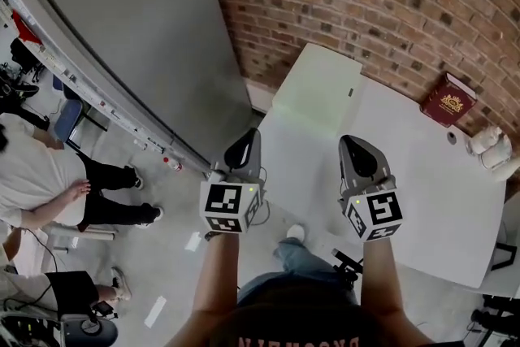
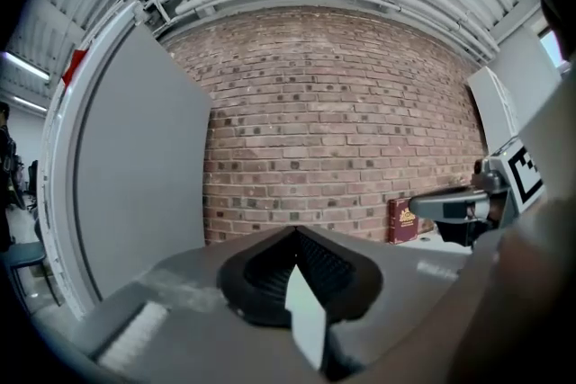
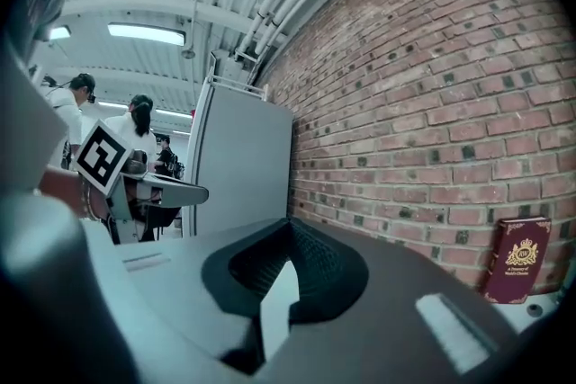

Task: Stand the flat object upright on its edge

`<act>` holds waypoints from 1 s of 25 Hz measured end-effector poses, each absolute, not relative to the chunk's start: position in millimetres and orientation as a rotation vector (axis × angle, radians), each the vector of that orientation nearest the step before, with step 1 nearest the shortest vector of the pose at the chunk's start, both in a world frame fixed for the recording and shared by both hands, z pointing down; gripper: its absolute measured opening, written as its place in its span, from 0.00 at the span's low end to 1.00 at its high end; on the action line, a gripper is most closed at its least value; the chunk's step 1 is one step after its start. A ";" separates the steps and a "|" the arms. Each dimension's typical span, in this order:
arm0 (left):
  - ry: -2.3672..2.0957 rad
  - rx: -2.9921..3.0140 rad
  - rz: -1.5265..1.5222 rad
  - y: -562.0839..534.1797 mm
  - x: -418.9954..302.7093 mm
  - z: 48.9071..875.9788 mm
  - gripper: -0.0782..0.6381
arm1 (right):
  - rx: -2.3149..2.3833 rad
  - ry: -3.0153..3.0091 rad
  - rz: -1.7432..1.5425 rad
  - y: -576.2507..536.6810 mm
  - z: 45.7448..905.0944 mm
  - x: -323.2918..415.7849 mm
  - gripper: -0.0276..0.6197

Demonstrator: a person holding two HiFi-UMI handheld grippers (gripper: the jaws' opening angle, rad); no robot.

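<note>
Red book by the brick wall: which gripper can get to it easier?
Probably right: the right gripper is over the table, nearer the book; the left gripper is farther off.

Grey hand-held grippers [image 1: 242,149] [image 1: 358,152], b/w marker cubes [image 1: 227,207] [image 1: 375,214]

The left tongs [image 1: 243,149] and the right tongs [image 1: 357,152] were held side by side, well apart, both pointed forward and about level. The jaws of each were closed together, and nothing was gripped between them. The marker cube of each was turned up toward the head. The left forearm [image 1: 218,280] and the right forearm [image 1: 380,280] were stretched forward, roughly parallel. The right tongs were seen over the near left part of the table [image 1: 431,183]; the left tongs were placed just off its left edge.
</note>
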State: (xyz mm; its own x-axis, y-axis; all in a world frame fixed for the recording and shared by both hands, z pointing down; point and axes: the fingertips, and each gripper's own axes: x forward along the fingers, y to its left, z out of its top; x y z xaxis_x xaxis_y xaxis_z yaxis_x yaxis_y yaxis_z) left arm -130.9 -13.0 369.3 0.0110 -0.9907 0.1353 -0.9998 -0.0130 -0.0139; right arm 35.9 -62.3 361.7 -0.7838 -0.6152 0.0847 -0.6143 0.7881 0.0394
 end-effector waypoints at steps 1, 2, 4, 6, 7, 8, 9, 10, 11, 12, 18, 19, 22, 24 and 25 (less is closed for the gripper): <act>-2.138 2.176 0.162 -24.4 -132.2 369.8 0.11 | 1.003 -2.876 -0.013 -71.5 362.9 35.9 0.04; -2.130 2.181 0.162 -35.2 -132.6 370.5 0.11 | 1.012 -2.871 -0.011 -79.9 364.0 36.6 0.04; -2.109 2.195 0.166 -54.7 -131.6 371.8 0.11 | 1.030 -2.858 -0.008 -94.5 366.2 39.9 0.04; -2.091 2.212 0.172 -71.5 -129.8 372.2 0.11 | 1.055 -2.848 -0.002 -107.6 368.3 45.1 0.04; -2.085 2.222 0.176 -78.9 -129.2 372.1 0.11 | 1.072 -2.844 0.005 -113.9 369.2 47.9 0.04; -2.079 2.230 0.181 -85.6 -129.0 371.8 0.11 | 1.090 -2.842 0.015 -120.0 369.8 50.4 0.04; -2.073 2.237 0.187 -91.7 -129.1 371.5 0.11 | 1.107 -2.839 0.026 -125.8 370.5 52.7 0.04; -2.066 2.242 0.193 -97.5 -129.2 371.4 0.11 | 1.123 -2.835 0.038 -131.1 371.2 54.9 0.04; -2.059 2.246 0.199 -102.9 -129.1 371.5 0.11 | 1.137 -2.830 0.048 -135.7 372.1 56.9 0.04; -2.051 2.250 0.204 -107.6 -129.0 371.8 0.11 | 1.148 -2.824 0.057 -139.5 373.3 58.6 0.04; -2.012 2.272 0.216 -130.4 -134.1 373.5 0.11 | 1.181 -2.790 0.098 -157.1 380.5 60.4 0.04; -2.006 2.275 0.216 -134.8 -136.1 374.3 0.11 | 1.185 -2.785 0.107 -160.0 381.6 59.5 0.04; -1.983 2.282 0.215 -147.8 -143.0 378.9 0.11 | 1.197 -2.780 0.145 -167.4 384.9 55.9 0.04; -1.960 2.290 0.208 -156.4 -148.0 381.5 0.11 | 1.230 -2.773 0.163 -173.7 385.8 53.4 0.04; -1.944 2.297 0.208 -160.4 -150.2 382.8 0.11 | 1.250 -2.768 0.172 -176.3 386.2 52.1 0.04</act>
State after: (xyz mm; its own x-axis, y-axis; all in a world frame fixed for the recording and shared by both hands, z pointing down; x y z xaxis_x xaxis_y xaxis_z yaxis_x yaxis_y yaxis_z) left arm -150.2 -160.4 382.8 0.1629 -0.9691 0.1853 -0.9863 -0.1646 0.0063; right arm 52.1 -176.3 386.2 -0.6580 -0.7404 0.1370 -0.7517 0.6567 -0.0614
